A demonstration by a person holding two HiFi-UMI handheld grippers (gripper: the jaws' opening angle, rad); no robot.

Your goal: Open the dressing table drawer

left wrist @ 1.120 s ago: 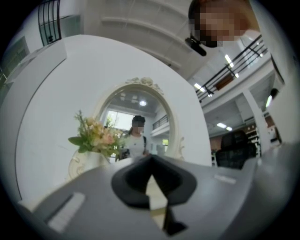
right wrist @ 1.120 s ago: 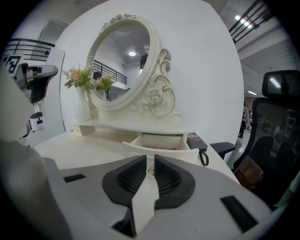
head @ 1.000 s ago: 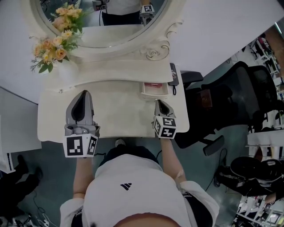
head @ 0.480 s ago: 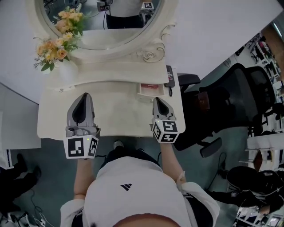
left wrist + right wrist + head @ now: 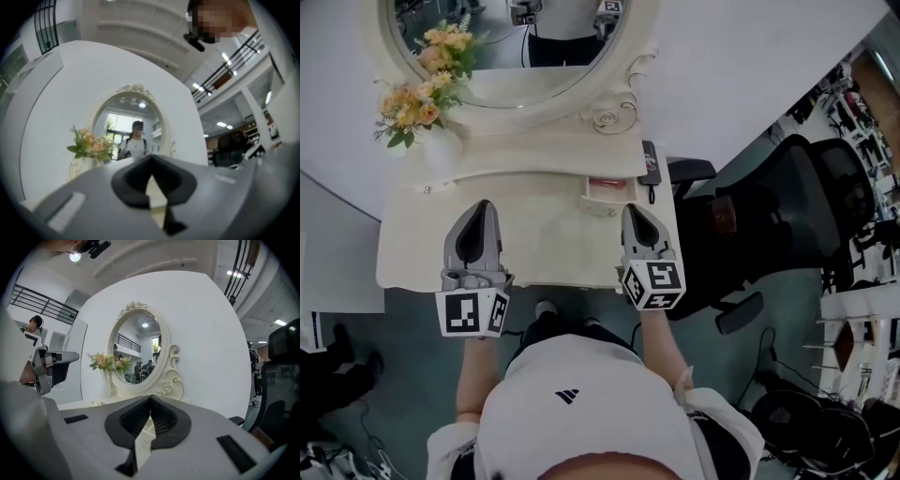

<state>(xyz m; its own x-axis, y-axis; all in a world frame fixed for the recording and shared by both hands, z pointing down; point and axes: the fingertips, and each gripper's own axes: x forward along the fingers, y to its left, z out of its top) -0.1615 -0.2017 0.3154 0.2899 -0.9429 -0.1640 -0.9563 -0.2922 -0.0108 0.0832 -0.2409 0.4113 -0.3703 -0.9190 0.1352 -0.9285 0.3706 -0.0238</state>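
The cream dressing table (image 5: 551,246) stands below me with its oval mirror (image 5: 502,56). Its small drawer (image 5: 612,190), in the raised tier at the right, is pulled out and shows a pinkish inside. My right gripper (image 5: 632,213) hovers over the tabletop just in front of that drawer, shut and empty, apart from it. My left gripper (image 5: 478,210) hangs over the left half of the tabletop, its tips together with nothing in them. In the gripper views, both the left gripper (image 5: 151,161) and the right gripper (image 5: 150,400) point at the mirror, jaws closed.
A vase of peach flowers (image 5: 420,94) stands at the table's back left. A dark handset (image 5: 649,165) lies on the tier's right end. A black office chair (image 5: 787,216) stands close to the table's right side. A white wall runs behind the mirror.
My right gripper has risen toward the camera and drawn back a little from the drawer. The left gripper shifted slightly. The drawer stays pulled out.
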